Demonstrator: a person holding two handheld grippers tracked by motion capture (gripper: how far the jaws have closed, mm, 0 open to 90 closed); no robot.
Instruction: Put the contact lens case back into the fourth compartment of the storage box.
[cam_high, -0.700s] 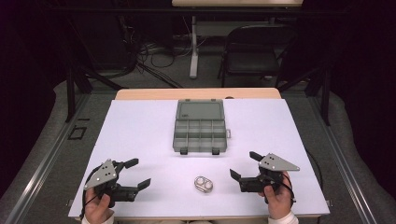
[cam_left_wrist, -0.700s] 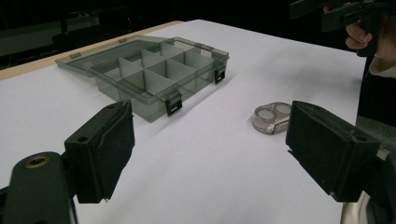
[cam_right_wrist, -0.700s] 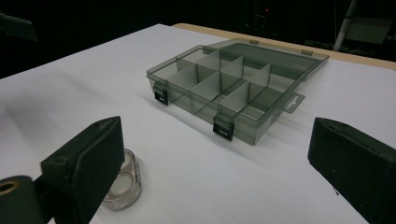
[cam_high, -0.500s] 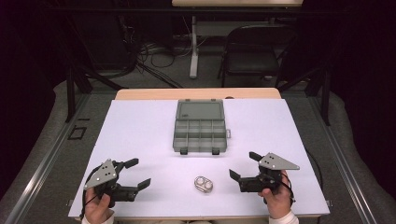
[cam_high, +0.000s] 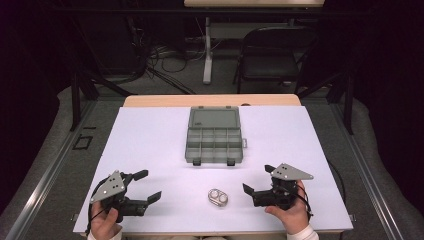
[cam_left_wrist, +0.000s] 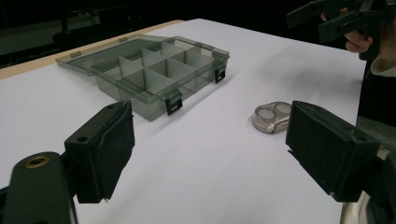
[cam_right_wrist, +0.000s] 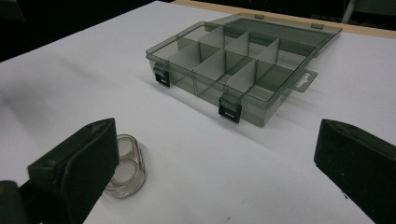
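A grey see-through compartment box (cam_high: 214, 145) lies open in the middle of the white table, its lid folded back to the far side. A small clear oval case (cam_high: 218, 198) with two round wells sits near the front edge. My left gripper (cam_high: 151, 185) rests open to the left of the case, and my right gripper (cam_high: 256, 178) rests open to its right; both are empty. In the left gripper view the box (cam_left_wrist: 154, 74) and the case (cam_left_wrist: 271, 116) lie beyond my open jaws. The right gripper view has the case (cam_right_wrist: 123, 170) by the left jaw and the box (cam_right_wrist: 233, 65) farther ahead.
White sheeting (cam_high: 150, 135) covers the table, with a strip of wood (cam_high: 165, 100) bare along the far edge. A black chair (cam_high: 272, 55), a table leg and cables stand on the floor beyond. Broad bare stretches of the sheet flank the box.
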